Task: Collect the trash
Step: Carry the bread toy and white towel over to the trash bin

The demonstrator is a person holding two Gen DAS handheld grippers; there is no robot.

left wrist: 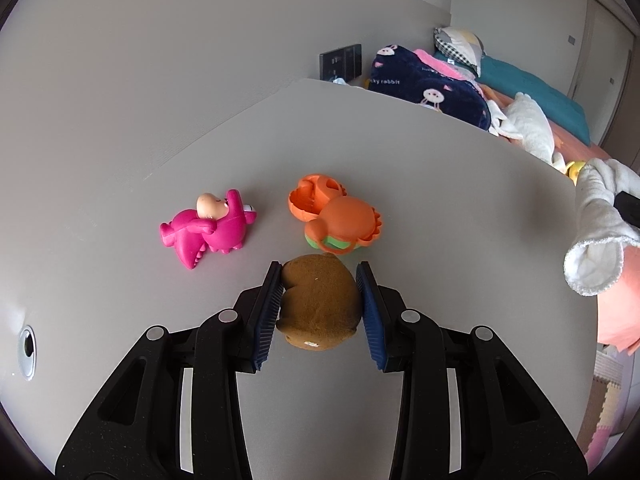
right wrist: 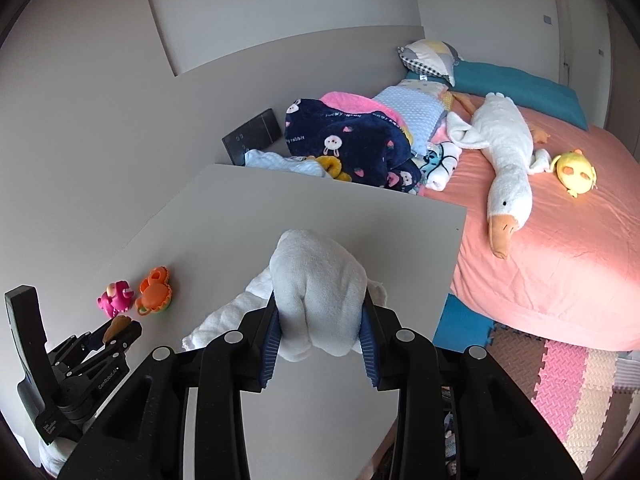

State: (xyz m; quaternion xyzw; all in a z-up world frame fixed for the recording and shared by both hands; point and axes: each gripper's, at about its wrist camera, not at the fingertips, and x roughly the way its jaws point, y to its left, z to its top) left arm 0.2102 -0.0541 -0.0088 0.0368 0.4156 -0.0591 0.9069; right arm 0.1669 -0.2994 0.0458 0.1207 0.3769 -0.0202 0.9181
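At the right edge of the left wrist view, the white cloth (left wrist: 598, 232) is cut off by the frame, and the dark bit of the right gripper (left wrist: 628, 208) behind it is too little to read there; the small label on the brown toy's (left wrist: 320, 304) underside is too tiny to make out; in the right wrist view the same brown toy (right wrist: 117, 326) is mostly hidden by the left gripper (right wrist: 114, 330) holding it.

Left gripper (left wrist: 320, 312): the 2 blue-padded fingers (left wrist: 268, 316) are clenched on the brown toy, pads pressed to both its sides, above the counter (left wrist: 360, 140); right gripper (right wrist: 320, 336): its fingers (right wrist: 270, 340) are closed around a bunched fold of the white cloth (right wrist: 316, 280), the rest trailing off to the left over the counter (right wrist: 280, 208).

Ahead of the brown toy, a pink dinosaur figure (left wrist: 210, 226) and an orange toy (left wrist: 336, 216) lie on the pale grey counter, near each other but apart; a round metal grommet (left wrist: 27, 348) sits in the counter's left side; beyond the counter stands a bed with a salmon sheet (right wrist: 560, 248), carrying a white goose plush (right wrist: 504, 152), a yellow chick plush (right wrist: 574, 170), a navy rabbit-print blanket (right wrist: 352, 136) and a checked pillow (right wrist: 432, 58); foam puzzle mats (right wrist: 568, 376) cover the floor.
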